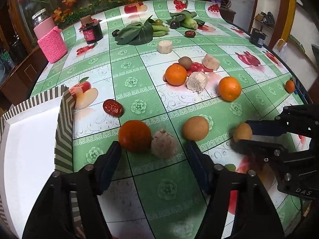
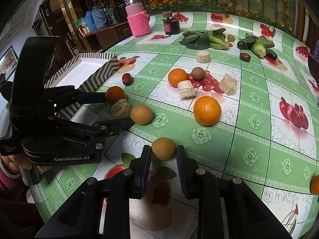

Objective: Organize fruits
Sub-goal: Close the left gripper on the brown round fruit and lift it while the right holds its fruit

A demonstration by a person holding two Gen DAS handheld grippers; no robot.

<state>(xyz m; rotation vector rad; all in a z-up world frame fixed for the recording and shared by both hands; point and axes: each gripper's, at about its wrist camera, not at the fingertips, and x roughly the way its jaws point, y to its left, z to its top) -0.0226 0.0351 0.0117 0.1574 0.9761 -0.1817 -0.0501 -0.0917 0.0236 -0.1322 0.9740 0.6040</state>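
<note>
Fruit: we saw a small round tan-brown fruit [image 2: 163, 148] with dull speckled skin, resting on the tabletop near its front edge.
Right gripper [image 2: 163, 160]: its jaws sat narrowly apart on either side of that fruit; we could not tell whether they touched it.
Left gripper [image 1: 153, 152]: we held its jaws spread around a dark orange mandarin [image 1: 134, 136] and a pale fibrous chunk [image 1: 163, 144], touching each other.
Box: a white tray with chevron-striped walls [image 1: 64, 123] stood at the tabletop's left edge.
Surface: a green-and-white checked fruit-print tablecloth [image 1: 137, 79]; a larger tan round fruit [image 1: 195, 128] lay between the grippers.
Room for moving: bare cloth lay just ahead of the mandarin.
</note>
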